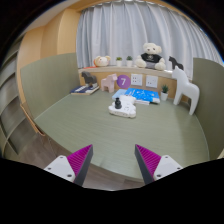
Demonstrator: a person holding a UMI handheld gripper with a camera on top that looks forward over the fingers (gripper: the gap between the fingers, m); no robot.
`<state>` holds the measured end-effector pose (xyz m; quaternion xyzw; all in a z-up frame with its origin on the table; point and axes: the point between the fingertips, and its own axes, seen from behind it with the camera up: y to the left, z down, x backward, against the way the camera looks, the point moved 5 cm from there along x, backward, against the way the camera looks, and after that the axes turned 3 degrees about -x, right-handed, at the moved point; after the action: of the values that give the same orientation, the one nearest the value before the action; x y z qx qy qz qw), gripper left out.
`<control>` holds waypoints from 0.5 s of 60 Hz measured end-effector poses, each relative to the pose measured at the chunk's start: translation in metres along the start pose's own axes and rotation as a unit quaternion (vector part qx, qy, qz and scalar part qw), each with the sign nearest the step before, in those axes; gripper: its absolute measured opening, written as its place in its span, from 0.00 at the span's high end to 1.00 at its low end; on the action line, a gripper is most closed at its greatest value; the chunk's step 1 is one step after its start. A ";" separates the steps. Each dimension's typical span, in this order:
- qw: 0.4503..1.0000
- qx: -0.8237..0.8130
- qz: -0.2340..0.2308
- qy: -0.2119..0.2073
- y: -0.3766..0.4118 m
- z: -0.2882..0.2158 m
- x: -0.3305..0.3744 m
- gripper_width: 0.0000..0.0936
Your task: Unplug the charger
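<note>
A white power strip (pixel 122 110) lies on the green table (pixel 90 125), well beyond my fingers, with a white charger (pixel 117 102) plugged into it and standing up from its top. My gripper (pixel 113 160) hovers over the near part of the table, open, with nothing between its magenta pads (pixel 80 160). A wide stretch of bare tabletop lies between the fingertips and the strip.
A blue-and-white box (pixel 133 97) sits just behind the strip. A white giraffe figure (pixel 185 88) stands to the right. Along the back wall are a plush toy (pixel 150 57), a purple card (pixel 123 80), small plants and books (pixel 86 89). Curtains hang behind.
</note>
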<state>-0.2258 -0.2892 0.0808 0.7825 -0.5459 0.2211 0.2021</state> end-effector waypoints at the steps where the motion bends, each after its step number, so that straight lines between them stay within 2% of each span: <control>1: 1.000 -0.002 0.002 0.001 0.002 -0.003 -0.009 0.09; 12: 0.998 -0.028 0.057 -0.006 0.006 -0.056 -0.103 0.10; 23: 0.993 -0.037 0.111 -0.025 0.001 -0.110 -0.184 0.26; 28: 0.989 -0.049 0.138 -0.032 -0.008 -0.128 -0.213 0.35; 30: 0.989 -0.053 0.130 -0.033 -0.004 -0.132 -0.222 0.41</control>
<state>-0.3069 -0.0444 0.0627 0.6997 -0.6607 0.1903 0.1943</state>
